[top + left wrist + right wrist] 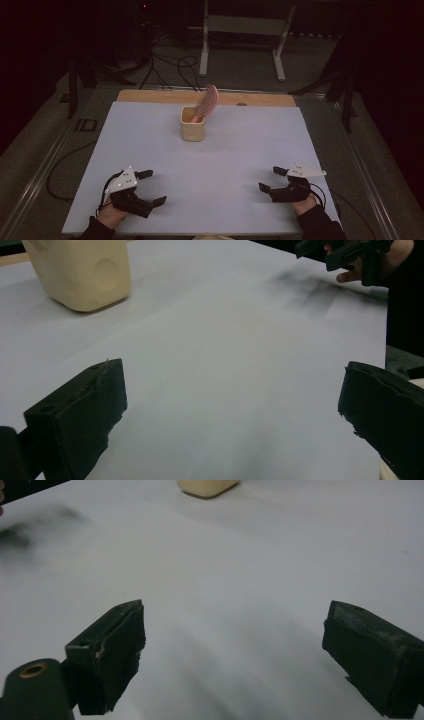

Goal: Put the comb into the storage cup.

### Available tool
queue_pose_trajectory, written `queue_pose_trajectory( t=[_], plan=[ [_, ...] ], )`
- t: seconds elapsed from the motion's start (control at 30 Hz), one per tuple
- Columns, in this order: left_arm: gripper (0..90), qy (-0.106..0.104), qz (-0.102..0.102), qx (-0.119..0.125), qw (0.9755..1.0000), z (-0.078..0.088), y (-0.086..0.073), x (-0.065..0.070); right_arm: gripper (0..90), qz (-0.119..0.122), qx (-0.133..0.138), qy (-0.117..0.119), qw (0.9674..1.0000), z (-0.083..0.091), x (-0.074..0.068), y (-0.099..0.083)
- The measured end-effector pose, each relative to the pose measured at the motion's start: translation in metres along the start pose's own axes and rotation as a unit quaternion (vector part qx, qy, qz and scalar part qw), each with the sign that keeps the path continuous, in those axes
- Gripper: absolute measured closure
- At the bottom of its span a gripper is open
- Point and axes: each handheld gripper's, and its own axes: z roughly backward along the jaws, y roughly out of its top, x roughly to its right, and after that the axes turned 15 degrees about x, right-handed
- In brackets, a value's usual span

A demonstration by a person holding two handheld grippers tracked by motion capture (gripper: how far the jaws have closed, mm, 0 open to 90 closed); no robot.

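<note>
Overhead, a pink comb (208, 102) leans in the cream cup (193, 130), both the left gripper (151, 188) and right gripper (270, 179) gaping empty.

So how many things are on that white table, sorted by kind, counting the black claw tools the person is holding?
Cream cup: 1
Pink ribbed item standing tilted in the cup: 1
Black handheld grippers: 2, the left gripper and the right gripper, both with jaws apart
Total: 4
</note>
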Motion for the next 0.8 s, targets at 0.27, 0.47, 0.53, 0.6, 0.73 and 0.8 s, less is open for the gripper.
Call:
queue_pose_trajectory(
  t=[0.27,0.47,0.53,0.6,0.73,0.8],
  plan=[
    [0.1,0.001,-0.001,0.0,1.0,0.0006,0.0001,0.0,10.0,0.005,0.003,0.005,1.0,-0.0071,-0.0017,0.0015],
    [0.1,0.001,-0.002,-0.002,1.0,0.0005,-0.0003,-0.0001,10.0,0.009,0.004,0.004,0.9999,-0.0089,-0.0013,0.0009],
    [0.1,0.001,-0.001,-0.001,1.0,0.0006,-0.0003,-0.0001,10.1,0.009,0.0,0.004,1.0,-0.0093,-0.0016,0.0002],
    [0.1,0.001,-0.001,-0.001,1.0,0.0005,-0.0003,-0.0003,10.0,0.008,0.001,0.005,1.0,-0.0094,-0.0018,0.0],
    [0.1,0.001,-0.002,-0.003,1.0,0.0002,-0.0004,0.0,10.0,0.009,0.0,0.005,0.9999,-0.0092,-0.0021,0.0002],
    [0.1,0.001,-0.002,-0.002,1.0,0.0002,-0.0004,0.0,10.0,0.008,0.001,0.006,1.0,-0.0097,-0.0019,0.0001]
  ],
)
